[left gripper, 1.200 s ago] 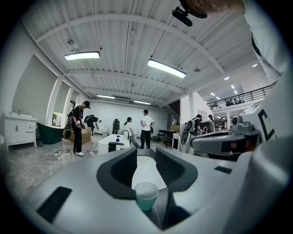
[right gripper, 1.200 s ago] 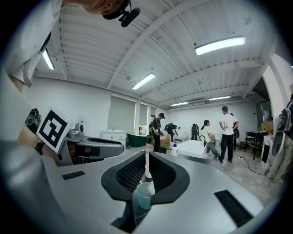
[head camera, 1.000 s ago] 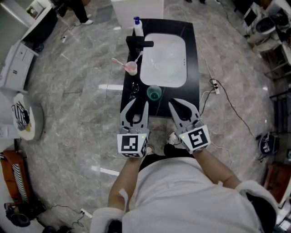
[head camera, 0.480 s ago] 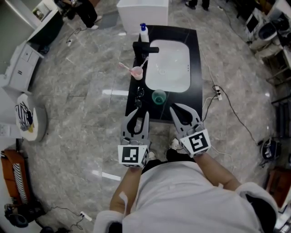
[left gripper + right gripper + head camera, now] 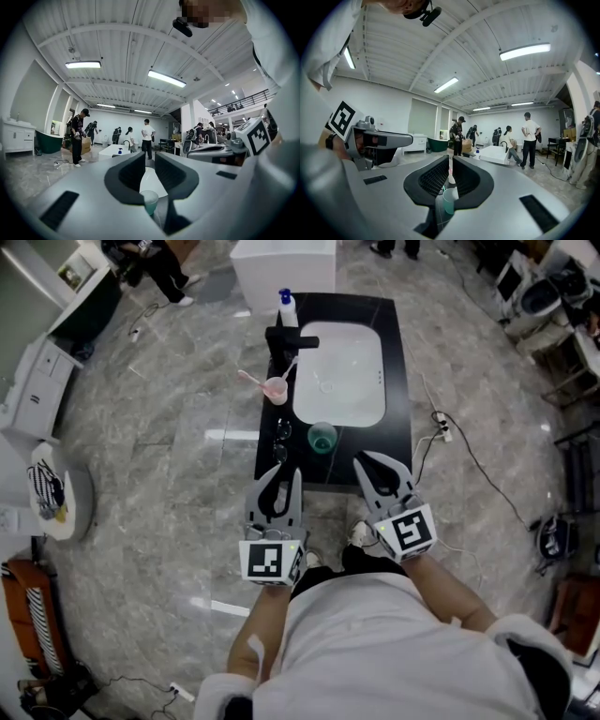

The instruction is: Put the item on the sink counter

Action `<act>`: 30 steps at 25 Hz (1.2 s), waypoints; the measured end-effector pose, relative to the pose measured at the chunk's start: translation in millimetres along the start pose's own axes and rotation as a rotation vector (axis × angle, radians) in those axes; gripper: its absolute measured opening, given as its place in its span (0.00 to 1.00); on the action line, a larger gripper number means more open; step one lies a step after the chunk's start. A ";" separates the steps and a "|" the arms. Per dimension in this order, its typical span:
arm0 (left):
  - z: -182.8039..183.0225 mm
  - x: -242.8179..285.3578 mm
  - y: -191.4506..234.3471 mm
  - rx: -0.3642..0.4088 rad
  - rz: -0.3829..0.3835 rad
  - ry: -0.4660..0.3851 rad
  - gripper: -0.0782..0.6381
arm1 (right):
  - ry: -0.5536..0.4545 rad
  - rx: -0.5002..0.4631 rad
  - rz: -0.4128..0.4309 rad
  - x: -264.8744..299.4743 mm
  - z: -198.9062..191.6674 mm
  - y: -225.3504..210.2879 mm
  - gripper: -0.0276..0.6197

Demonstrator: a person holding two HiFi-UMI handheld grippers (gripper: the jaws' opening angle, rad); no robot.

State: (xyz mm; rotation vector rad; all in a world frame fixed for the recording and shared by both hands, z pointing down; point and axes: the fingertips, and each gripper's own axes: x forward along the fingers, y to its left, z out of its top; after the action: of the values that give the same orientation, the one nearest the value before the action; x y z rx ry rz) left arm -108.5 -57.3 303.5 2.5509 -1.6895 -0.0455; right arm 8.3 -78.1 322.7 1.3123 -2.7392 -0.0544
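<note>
The black sink counter (image 5: pixel 397 352) with its white basin (image 5: pixel 339 371) lies ahead of me. On it stand a green cup (image 5: pixel 322 438), a pink cup with a toothbrush (image 5: pixel 274 386), a pair of glasses (image 5: pixel 280 440), a soap bottle (image 5: pixel 286 304) and a black faucet (image 5: pixel 287 337). My left gripper (image 5: pixel 281 476) hovers at the counter's near edge. Its jaws have just been closing to a narrow gap, and nothing is between them. My right gripper (image 5: pixel 380 465) is beside it, down to a slit and empty. The green cup (image 5: pixel 149 201) shows beyond the left gripper (image 5: pixel 150 161). The same cup (image 5: pixel 449 200) shows past the right gripper (image 5: pixel 450 166).
A power strip with cables (image 5: pixel 441 420) lies on the marble floor right of the counter. A white block (image 5: pixel 281 268) stands behind it. At the left are a white cabinet (image 5: pixel 36 376) and a round table (image 5: pixel 58 491). Several people (image 5: pixel 147 136) stand far off.
The left gripper's jaws have narrowed and it has drawn back slightly from the counter. The head view has shifted a little. The right gripper stays put.
</note>
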 end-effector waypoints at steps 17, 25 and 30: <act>2.6 -13.7 5.1 0.020 -0.036 -0.025 0.12 | -0.007 -0.007 -0.017 -8.2 7.3 15.8 0.10; -3.0 -15.9 3.1 0.014 -0.049 -0.017 0.11 | -0.002 -0.006 -0.025 -11.3 7.7 22.9 0.10; -4.7 -10.2 4.9 -0.006 -0.052 -0.011 0.11 | 0.003 -0.020 -0.024 -9.3 8.2 21.4 0.10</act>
State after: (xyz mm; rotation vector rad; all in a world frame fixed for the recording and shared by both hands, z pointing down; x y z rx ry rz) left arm -116.6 -49.6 308.3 2.5946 -1.6239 -0.0672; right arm -3.4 -57.6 315.4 1.3392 -2.7136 -0.0814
